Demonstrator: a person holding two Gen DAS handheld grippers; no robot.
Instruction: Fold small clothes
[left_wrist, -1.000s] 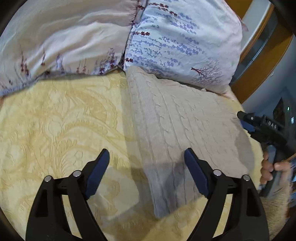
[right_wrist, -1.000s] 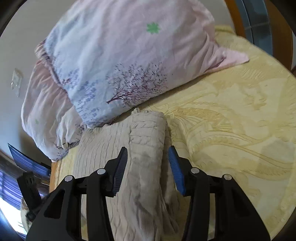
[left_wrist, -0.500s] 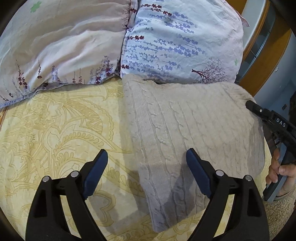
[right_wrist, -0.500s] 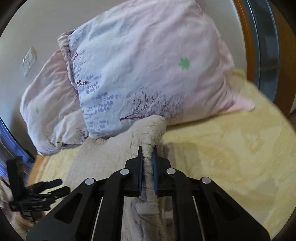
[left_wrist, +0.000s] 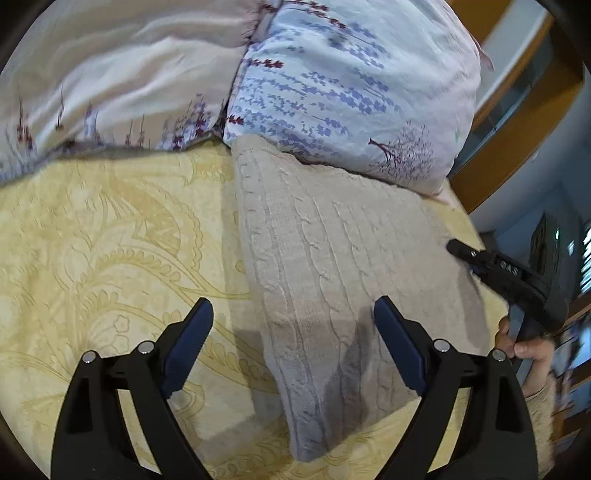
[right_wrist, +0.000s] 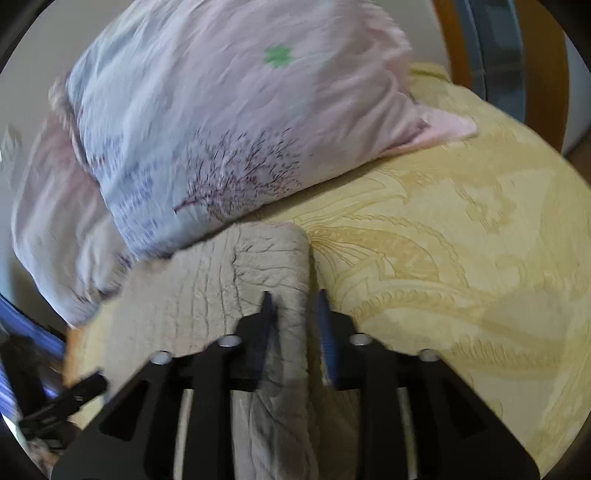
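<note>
A beige cable-knit sweater (left_wrist: 332, 280) was laid folded on a yellow patterned bedspread (left_wrist: 110, 258), its far end pushed up against the flowered pillow (left_wrist: 351, 92) at the head of the bed. A second, paler pillow (left_wrist: 110, 81) was set beside the first.

The left gripper (left_wrist: 291, 332) was held above the near part of the sweater with its blue-padded jaws spread wide; the garment's left folded edge was seen between them, but nothing was touched or pinched.

The right gripper (right_wrist: 295, 317) was placed at the sweater's (right_wrist: 229, 280) right folded edge. Its jaws were opening, and a ridge of the knit was seen between them; the left pad was seen against the knit, while the right pad stood clear of the fabric, over the bedspread (right_wrist: 461, 277). The picture there was blurred. In the left view, the right gripper's black body was seen at the sweater's right side, gripped by a hand (left_wrist: 524, 343).
</note>
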